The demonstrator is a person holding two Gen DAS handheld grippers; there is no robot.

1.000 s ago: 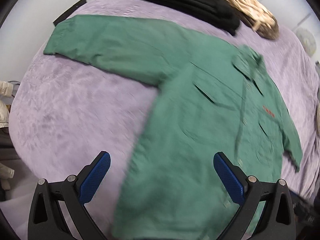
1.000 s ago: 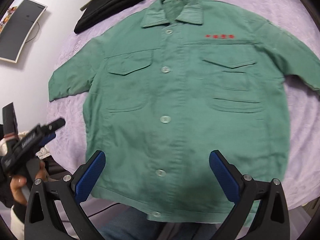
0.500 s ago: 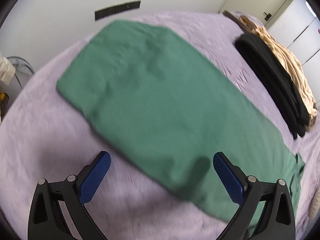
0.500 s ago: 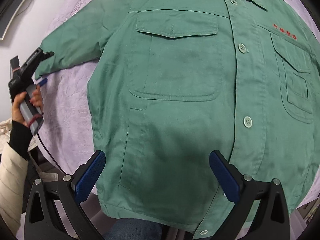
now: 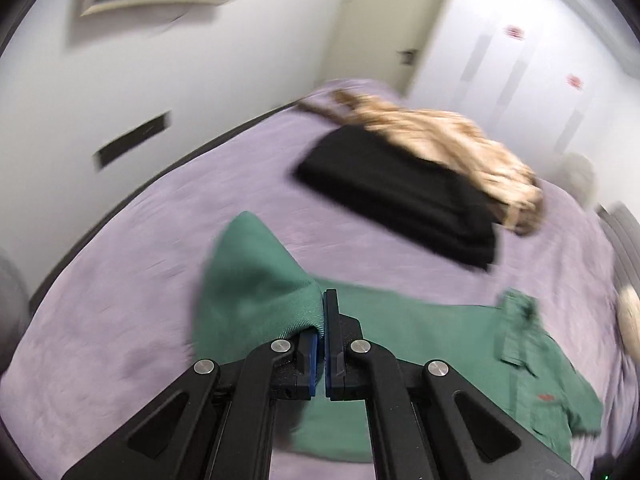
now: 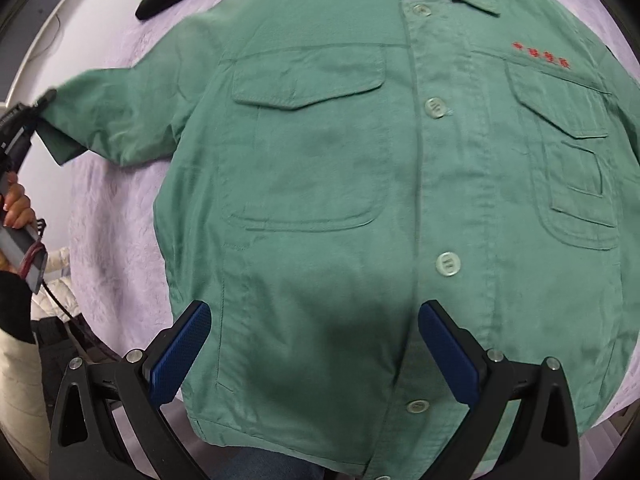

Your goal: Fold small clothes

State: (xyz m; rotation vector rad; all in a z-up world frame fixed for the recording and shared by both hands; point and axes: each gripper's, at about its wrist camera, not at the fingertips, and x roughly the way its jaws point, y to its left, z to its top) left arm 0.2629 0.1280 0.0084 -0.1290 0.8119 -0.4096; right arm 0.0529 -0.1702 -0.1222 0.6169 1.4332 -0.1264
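Observation:
A green button-up jacket (image 6: pixel 340 184) lies face up and spread flat on a purple bed cover (image 6: pixel 108 216). My left gripper (image 5: pixel 321 312) is shut on the cuff end of the jacket's sleeve (image 5: pixel 256 292), which bunches up at the pads. That gripper also shows at the left edge of the right wrist view (image 6: pixel 38 106), at the sleeve end. My right gripper (image 6: pixel 314 344) is open and empty, hovering over the jacket's lower front near the hem. The collar (image 5: pixel 516 328) lies at the right in the left wrist view.
A folded black garment (image 5: pixel 396 196) and a tan patterned one (image 5: pixel 440 140) lie at the far side of the bed. White walls and doors stand behind. The bed's near edge (image 6: pixel 132 344) runs under the right gripper.
My left gripper has closed on the sleeve cuff; it was open above the sleeve before. My right gripper has moved closer over the jacket's lower front and stays open.

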